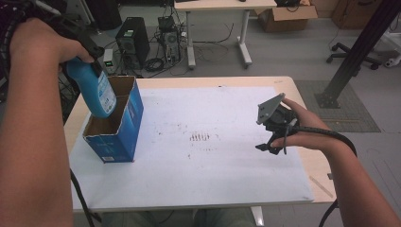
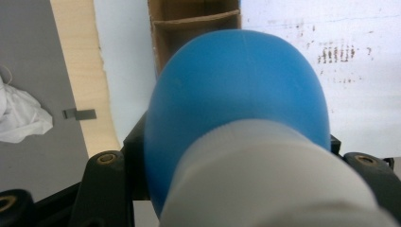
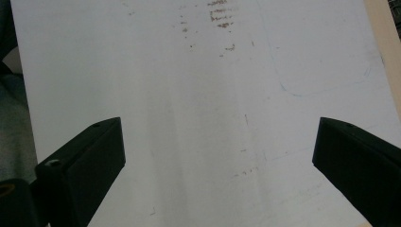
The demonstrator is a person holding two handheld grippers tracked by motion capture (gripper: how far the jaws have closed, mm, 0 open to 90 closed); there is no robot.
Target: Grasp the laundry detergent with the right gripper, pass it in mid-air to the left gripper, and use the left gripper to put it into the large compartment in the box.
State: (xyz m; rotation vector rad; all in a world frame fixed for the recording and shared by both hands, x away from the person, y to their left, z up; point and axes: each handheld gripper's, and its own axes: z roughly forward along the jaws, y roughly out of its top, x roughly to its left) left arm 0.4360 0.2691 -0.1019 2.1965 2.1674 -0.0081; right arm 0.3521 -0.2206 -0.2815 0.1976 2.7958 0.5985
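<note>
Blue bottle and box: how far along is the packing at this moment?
Done: the left gripper has the blue bottle clamped and lifted. In hand: its base hangs over the open blue box. Left: lowering it in and releasing. The right gripper rests open on the table.

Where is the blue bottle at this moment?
In the high view, the blue bottle is at the table's left side, held by the left gripper above the open blue box.

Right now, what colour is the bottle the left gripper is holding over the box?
Blue, with a pale label on its side; the bottle shows best in the high view.
</note>
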